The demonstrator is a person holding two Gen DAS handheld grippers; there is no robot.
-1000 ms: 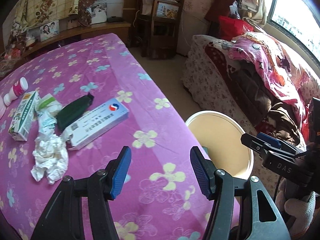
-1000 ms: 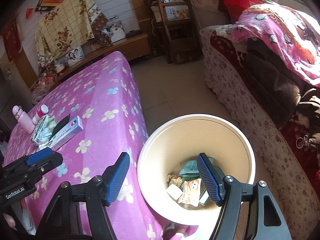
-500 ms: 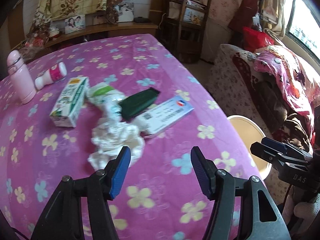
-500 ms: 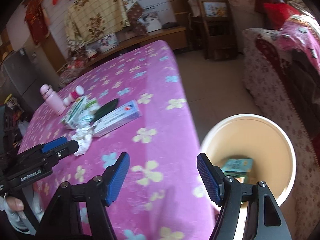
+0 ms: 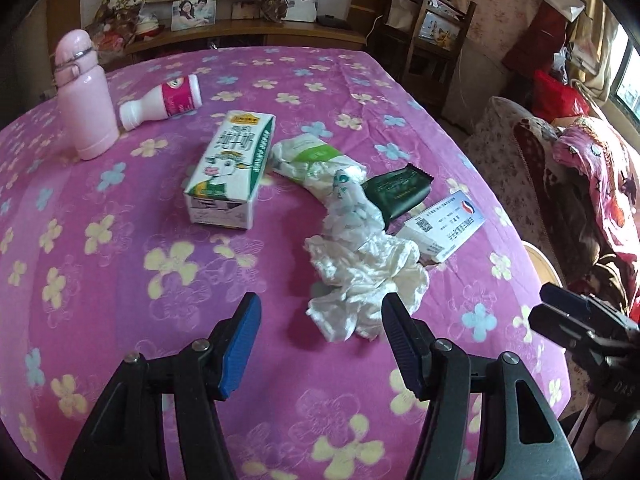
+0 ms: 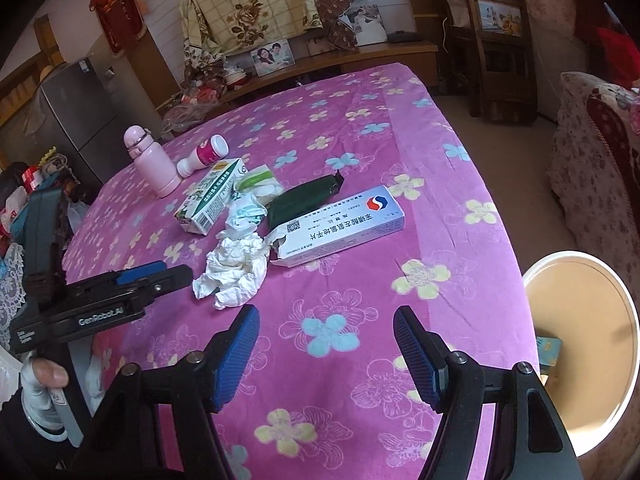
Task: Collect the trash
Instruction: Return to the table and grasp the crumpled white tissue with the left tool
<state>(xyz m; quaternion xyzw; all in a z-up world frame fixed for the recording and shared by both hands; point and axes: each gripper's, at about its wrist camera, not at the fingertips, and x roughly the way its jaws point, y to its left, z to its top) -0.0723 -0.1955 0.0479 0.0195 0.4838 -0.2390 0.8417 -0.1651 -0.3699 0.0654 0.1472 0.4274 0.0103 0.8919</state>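
Both views have swung away from the bin toward the litter on the counter [image 5: 120, 264], and the left tool [image 5: 316, 332] now sits just short of the crumpled tissue [image 5: 364, 280], its jaws spread wide and holding nothing. The right tool [image 6: 326, 346] hangs over bare cloth at the near right, likewise wide open and empty. Picking up the tissue looks like the step in hand: the left tool should advance so the wad lies between the pads, then pinch its bulky middle rather than a loose edge. Touching the tissue's far right side is the medicine box [image 5: 444, 228]; a dark green packet [image 5: 396, 194] and a white-green wrapper [image 5: 308, 158] lie just beyond, the milk carton [image 5: 230, 172] farther left. Far left are a pink flask [image 5: 86, 96] and a small bottle [image 5: 164, 100] on its side. The bin [image 6: 580, 348] stands beside the counter's right edge.
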